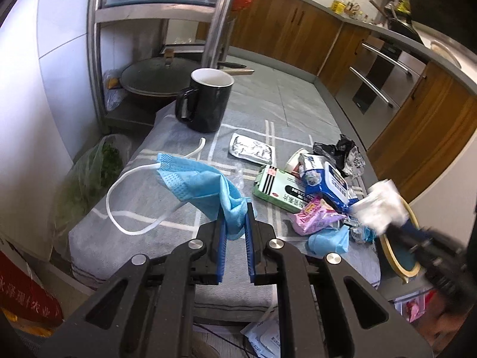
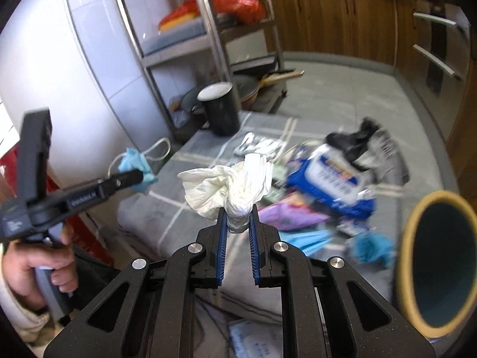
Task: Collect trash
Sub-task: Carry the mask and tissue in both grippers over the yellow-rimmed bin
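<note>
I am gripping a blue mask (image 1: 205, 191) in my left gripper (image 1: 235, 226), a white tissue (image 2: 235, 191) in my right gripper (image 2: 237, 226).

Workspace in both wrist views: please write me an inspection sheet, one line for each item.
Surface: grey checked cloth over the table.
Job's things: blue face mask and white crumpled tissue held up; round bin to the right of the table.
Clutter: wet wipes pack, green box, pink packet, foil pack, black mug.
Grippers: left gripper shut on mask; right gripper shut on tissue.
Cables: nothing seen.
Surroundings: metal rack, wooden cabinets.
</note>
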The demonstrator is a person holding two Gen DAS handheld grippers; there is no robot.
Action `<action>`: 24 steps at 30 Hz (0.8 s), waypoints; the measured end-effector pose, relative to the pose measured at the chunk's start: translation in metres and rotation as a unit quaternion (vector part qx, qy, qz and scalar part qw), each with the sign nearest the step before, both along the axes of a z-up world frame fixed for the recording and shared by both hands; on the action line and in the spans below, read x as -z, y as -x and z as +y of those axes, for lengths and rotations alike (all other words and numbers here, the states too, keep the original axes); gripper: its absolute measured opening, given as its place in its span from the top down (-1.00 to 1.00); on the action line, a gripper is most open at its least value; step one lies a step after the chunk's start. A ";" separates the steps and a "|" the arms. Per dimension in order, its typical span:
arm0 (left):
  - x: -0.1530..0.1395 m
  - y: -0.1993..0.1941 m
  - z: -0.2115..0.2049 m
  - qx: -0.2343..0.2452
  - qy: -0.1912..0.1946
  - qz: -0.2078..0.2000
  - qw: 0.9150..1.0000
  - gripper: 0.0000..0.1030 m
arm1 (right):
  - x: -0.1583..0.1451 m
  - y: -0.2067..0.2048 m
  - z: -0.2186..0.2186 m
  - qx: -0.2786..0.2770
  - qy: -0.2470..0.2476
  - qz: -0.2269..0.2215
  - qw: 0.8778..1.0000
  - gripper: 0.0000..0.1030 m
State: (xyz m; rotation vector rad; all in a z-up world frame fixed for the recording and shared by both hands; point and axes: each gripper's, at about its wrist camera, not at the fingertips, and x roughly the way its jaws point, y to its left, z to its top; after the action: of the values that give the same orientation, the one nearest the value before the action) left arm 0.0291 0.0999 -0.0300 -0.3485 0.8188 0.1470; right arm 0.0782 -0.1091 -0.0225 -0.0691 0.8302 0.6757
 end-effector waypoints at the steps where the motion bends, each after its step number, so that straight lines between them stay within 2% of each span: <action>1: -0.002 -0.001 -0.003 0.003 -0.003 -0.003 1.000 0.80 | -0.005 0.000 -0.007 0.003 0.000 -0.005 1.000 0.70; 9: -0.015 -0.006 -0.030 0.041 -0.014 -0.022 0.999 0.80 | -0.033 0.001 -0.067 0.046 0.004 -0.046 0.998 0.70; 18: -0.030 -0.018 -0.075 0.098 -0.024 -0.046 0.994 0.80 | -0.034 -0.002 -0.125 0.117 -0.025 -0.054 0.991 0.70; 24: -0.039 -0.034 -0.118 0.157 -0.030 -0.050 0.986 0.80 | -0.034 -0.002 -0.157 0.154 -0.039 -0.057 0.986 0.70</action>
State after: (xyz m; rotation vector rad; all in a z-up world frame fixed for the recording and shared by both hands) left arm 0.0629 -0.0177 0.0092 -0.1665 0.7574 -0.1389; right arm 0.0800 -0.2659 0.0114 0.0904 0.6839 0.4079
